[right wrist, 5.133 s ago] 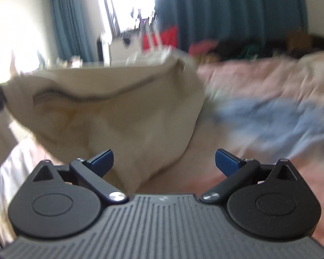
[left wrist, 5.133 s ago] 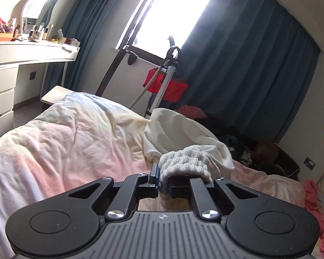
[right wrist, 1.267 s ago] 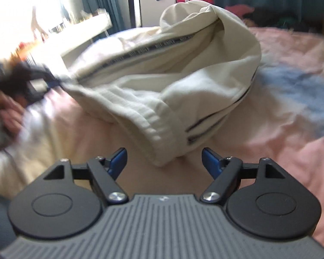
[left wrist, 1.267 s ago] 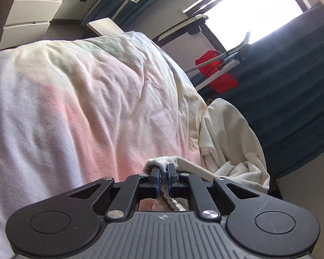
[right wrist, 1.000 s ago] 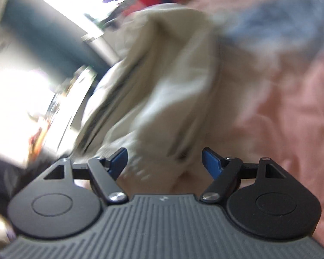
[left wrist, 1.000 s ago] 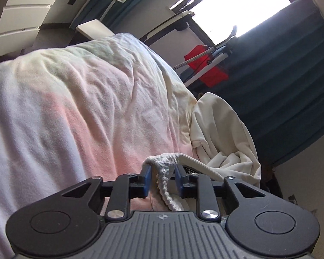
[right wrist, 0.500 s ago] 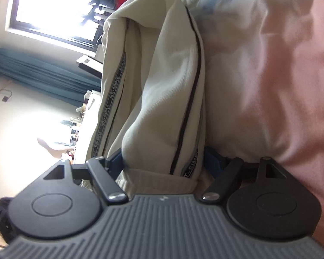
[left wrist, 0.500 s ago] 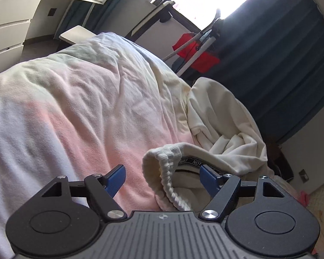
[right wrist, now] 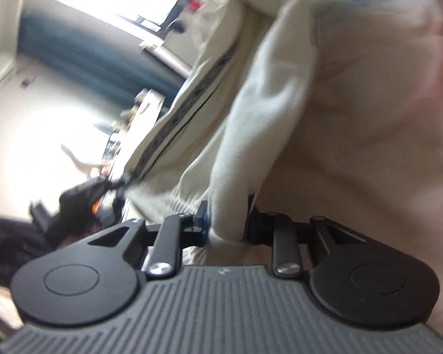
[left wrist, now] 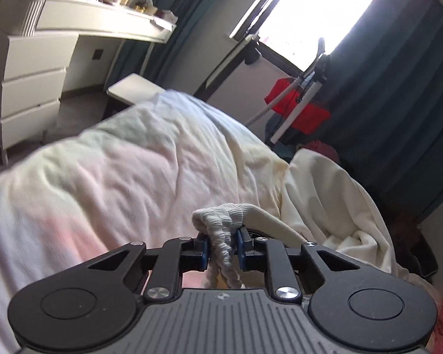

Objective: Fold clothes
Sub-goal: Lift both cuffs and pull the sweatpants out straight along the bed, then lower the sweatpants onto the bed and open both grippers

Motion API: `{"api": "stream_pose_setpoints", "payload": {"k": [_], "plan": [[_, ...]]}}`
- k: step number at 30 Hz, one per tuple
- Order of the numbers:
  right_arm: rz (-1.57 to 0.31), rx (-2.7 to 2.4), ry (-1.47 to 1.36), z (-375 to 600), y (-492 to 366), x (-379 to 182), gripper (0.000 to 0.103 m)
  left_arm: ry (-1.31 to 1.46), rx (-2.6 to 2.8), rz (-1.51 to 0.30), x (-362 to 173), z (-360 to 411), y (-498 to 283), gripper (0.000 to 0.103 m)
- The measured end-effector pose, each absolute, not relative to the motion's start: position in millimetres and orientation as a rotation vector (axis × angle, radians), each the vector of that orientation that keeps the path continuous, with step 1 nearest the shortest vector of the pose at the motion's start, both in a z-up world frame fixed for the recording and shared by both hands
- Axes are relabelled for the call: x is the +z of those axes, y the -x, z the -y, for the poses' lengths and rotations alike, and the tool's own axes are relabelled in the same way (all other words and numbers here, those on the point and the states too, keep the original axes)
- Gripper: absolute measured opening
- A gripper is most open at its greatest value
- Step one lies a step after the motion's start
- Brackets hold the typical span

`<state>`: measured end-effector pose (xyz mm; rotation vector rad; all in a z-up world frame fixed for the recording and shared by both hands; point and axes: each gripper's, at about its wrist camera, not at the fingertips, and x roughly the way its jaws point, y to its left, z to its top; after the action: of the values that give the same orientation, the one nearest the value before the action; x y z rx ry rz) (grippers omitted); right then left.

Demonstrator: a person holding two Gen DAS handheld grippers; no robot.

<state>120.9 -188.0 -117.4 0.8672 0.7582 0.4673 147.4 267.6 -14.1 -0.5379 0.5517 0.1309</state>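
Cream trousers (left wrist: pixel 333 206): stretched between your two grips, long axis running away across the bed (left wrist: pixel 103 177).
Left gripper (left wrist: pixel 223 249): jaws closing on ribbed waistband (left wrist: pixel 221 221).
Right gripper (right wrist: pixel 226 225): jaws closing on the cuff end.

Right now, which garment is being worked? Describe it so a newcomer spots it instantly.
Start at the bed's pink-and-white duvet. On its window side lies a cream garment with a ribbed cuff. It is the only piece that both sets of closing jaws pinch, and a dark lettered stripe runs along it.
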Motion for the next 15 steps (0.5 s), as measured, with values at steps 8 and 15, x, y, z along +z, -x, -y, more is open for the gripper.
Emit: {"api": "stream_pose_setpoints", "payload": {"k": [8,15], "plan": [[-0.748,0.723,-0.89,14,-175,-104,0.027,0.211,0.367,-0.564,66,-354,-231,0.016],[-0.855,0.771,-0.845,-93,-218,-123,0.028,0.174,0.49,-0.683,25,-412,-322,0.016]]}}
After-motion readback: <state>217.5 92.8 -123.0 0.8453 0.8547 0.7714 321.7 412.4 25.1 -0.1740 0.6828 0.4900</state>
